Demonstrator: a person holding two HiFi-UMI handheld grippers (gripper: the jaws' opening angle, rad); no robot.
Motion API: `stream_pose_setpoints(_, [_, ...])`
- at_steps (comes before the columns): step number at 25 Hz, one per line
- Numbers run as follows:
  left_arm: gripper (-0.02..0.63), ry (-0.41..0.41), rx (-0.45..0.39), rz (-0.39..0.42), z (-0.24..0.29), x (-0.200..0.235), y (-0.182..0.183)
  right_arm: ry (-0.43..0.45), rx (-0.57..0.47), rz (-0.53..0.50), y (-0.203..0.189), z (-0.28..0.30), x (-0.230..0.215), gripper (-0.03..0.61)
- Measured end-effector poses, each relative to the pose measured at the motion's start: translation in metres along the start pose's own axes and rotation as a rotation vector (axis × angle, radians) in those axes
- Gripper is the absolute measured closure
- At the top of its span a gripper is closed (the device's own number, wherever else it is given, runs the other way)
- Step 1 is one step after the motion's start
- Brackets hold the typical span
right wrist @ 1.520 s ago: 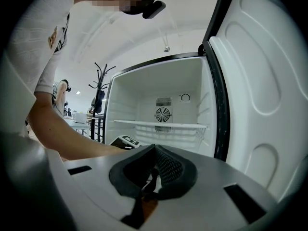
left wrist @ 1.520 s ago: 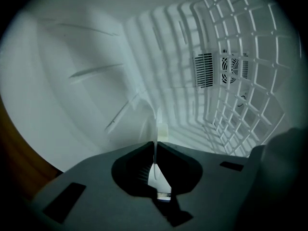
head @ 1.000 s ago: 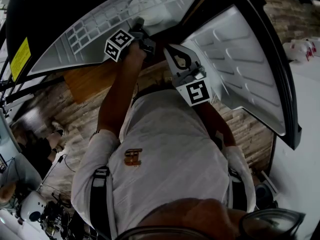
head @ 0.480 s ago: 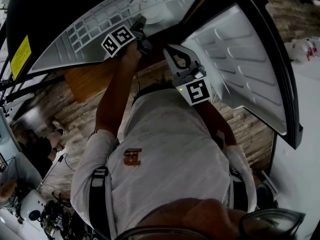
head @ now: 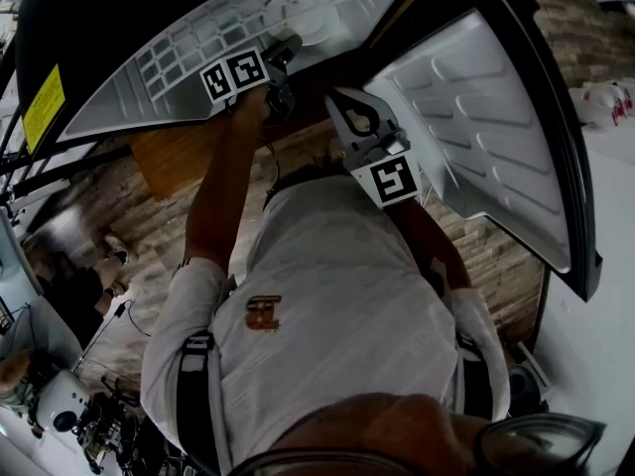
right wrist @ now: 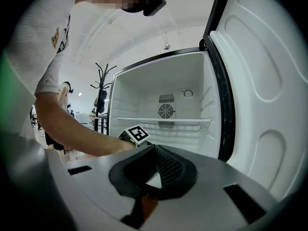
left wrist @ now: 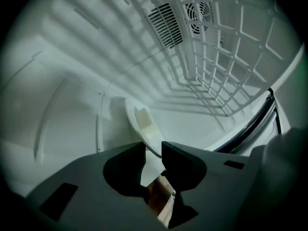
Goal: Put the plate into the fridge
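Left gripper (left wrist: pixel 153 150) inside fridge (left wrist: pixel 72 71): jaws have just been opening and stand apart, plate (left wrist: pixel 139 124) rim between them (pads not pressing). Right gripper (right wrist: pixel 153 170): jaws together, empty.

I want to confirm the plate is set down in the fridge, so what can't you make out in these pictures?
- Left gripper view: the left tongs have just been opening; they hide the plate's near rim at their gap, so contact is unclear.
- Head view: the marker cube and hand hide those tongs' tips.
- Right gripper view: the person's arm covers the fridge's lower part; no plate shows.
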State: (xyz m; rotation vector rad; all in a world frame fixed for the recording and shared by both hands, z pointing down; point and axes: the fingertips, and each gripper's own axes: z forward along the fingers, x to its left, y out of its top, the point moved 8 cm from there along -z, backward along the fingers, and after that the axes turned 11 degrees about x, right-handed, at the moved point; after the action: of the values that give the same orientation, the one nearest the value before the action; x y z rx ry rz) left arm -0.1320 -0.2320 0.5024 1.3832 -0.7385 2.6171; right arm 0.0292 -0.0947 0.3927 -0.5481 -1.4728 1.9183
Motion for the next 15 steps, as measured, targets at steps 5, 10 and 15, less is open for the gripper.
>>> stream_pose_setpoints(5, [0.506,0.024,0.064,0.073,-0.0001,-0.0027,0.0010,0.004,0.005,0.007,-0.0011,0.0006,-0.0011,0.546])
stream_pose_setpoints(10, [0.496,0.019,0.127,0.063,-0.0016,0.0008,0.0007,0.005,0.011,0.005,-0.0021,0.0017,-0.0030,0.546])
stream_pose_setpoints(15, [0.466,0.020,0.182,0.210,-0.0039,-0.0088,0.0063,0.005,0.011,0.013,-0.0044,0.0025,-0.0054,0.546])
